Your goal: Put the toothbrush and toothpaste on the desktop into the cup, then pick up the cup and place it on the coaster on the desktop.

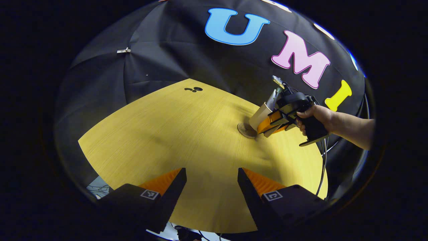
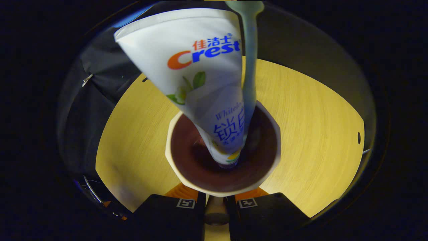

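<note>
While the left claw point(image 1: 210, 187) hangs wide open above the yellow desk point(image 1: 174, 134) with nothing between its fingers, the right claw point(image 1: 272, 122) sits far across the desk in a hand point(image 1: 314, 117), clamped on the cup point(image 1: 260, 115). In the left gripper view the cup is tilted, its base right at the round coaster point(image 1: 245, 130); can't tell if it touches. Toothpaste point(image 1: 272, 97) and toothbrush point(image 1: 278, 82) stick out of the cup top. In the right gripper view the right claw point(image 2: 216, 197) has its fingers closed tight on the cup handle point(image 2: 215, 209), which sits between them. The cup point(image 2: 174, 157) is cream outside, dark brown inside. The white toothpaste point(image 2: 197, 77) tube stands cap-down in it, and the pale green toothbrush point(image 2: 249, 67) leans beside the tube, touching it.
</note>
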A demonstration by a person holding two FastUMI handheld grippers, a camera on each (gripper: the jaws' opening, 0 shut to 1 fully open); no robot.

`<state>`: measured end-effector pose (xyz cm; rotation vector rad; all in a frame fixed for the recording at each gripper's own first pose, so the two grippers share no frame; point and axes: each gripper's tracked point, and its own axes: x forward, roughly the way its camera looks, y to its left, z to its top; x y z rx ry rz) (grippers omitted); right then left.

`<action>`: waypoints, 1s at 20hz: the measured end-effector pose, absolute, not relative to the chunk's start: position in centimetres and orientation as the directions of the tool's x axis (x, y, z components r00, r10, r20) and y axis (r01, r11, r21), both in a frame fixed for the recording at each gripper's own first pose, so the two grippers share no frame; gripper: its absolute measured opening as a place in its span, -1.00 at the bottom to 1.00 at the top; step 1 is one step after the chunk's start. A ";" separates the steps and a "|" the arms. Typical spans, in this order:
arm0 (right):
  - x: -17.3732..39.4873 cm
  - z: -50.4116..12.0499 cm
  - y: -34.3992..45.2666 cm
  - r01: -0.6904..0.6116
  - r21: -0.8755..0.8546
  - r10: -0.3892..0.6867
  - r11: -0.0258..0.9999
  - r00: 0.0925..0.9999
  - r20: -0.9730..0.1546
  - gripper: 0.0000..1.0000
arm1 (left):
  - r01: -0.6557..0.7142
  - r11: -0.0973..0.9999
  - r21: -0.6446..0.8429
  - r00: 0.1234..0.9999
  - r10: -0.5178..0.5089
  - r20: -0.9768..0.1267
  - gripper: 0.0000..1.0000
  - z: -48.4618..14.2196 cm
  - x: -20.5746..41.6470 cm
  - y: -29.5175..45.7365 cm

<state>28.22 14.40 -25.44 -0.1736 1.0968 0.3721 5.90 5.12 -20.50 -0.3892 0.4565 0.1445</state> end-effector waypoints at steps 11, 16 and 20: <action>27.7 -27.9 15.7 -0.409 -0.047 0.119 0.911 0.370 -0.921 -0.36 | -0.267 0.906 -0.327 0.878 0.089 -0.470 0.94 -21.5 3.8 8.4; 27.8 -28.0 15.7 -0.397 -0.069 0.093 0.915 0.373 -0.923 -0.24 | -0.250 0.918 -0.307 0.878 0.081 -0.472 0.94 -21.3 3.1 8.3; 27.6 -26.6 15.7 -0.372 -0.044 0.115 0.927 0.394 -0.912 -0.26 | -0.237 0.922 -0.306 0.883 0.072 -0.465 0.94 -20.6 2.9 8.2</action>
